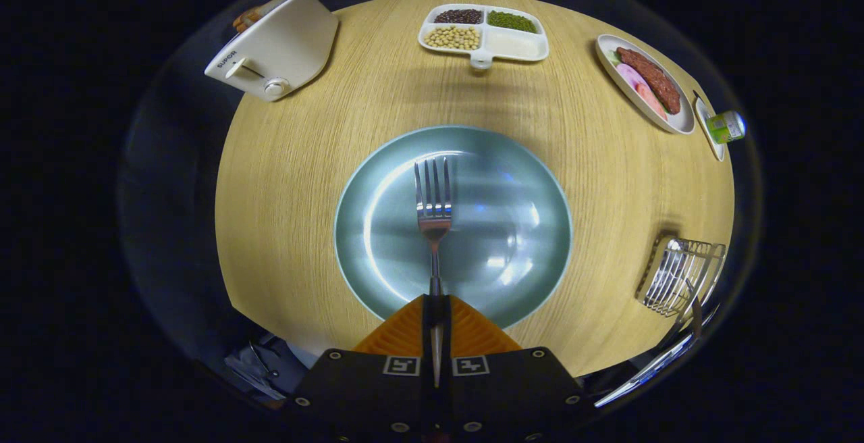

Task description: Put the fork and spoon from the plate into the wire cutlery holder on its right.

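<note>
- The gripper has both fingers clamped on the handle of the shiny steel fork, held above the round pale-blue plate.
- The fork's long axis runs straight ahead, tines pointing away from the fingers.
- Risk: with such a narrow pinch on the smooth handle, the fork may pivot or slip on the swing to the wire cutlery holder, or its tines may catch the rim.

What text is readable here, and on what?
"SUPOR": printed on the white toaster, beyond the plate.
Green can beside the meat dish: label too small to read.
Square markers on the gripper: patterns, no words. Jaws shut on the fork handle.
</note>
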A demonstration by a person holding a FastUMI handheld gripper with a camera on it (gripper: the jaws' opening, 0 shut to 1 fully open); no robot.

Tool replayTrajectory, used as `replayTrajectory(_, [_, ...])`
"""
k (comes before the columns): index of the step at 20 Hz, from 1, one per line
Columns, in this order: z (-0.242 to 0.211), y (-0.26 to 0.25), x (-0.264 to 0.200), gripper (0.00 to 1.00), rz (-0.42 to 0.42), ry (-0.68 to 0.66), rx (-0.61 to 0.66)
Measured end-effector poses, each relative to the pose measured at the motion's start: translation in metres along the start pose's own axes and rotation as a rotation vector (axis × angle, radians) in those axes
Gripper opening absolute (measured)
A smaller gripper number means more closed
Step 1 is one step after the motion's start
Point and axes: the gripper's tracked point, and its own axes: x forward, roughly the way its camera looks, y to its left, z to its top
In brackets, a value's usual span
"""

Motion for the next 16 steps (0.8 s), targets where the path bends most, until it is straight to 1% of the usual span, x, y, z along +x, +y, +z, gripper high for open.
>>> replayTrajectory(3, [-0.01, -0.035, -0.032, 0.03, -0.013, 0.002, 0.008])
replayTrajectory(6, [-0.021, -0.081, -0.061, 0.03, -0.045, 0.009, -0.003])
replayTrajectory(9, [-0.036, -0.124, -0.084, 0.03, -0.078, 0.048, -0.013])
replayTrajectory(12, [-0.053, -0.16, -0.103, 0.03, -0.104, 0.091, -0.025])
replayTrajectory(16, [-0.071, -0.199, -0.116, 0.02, -0.131, 0.161, -0.046])
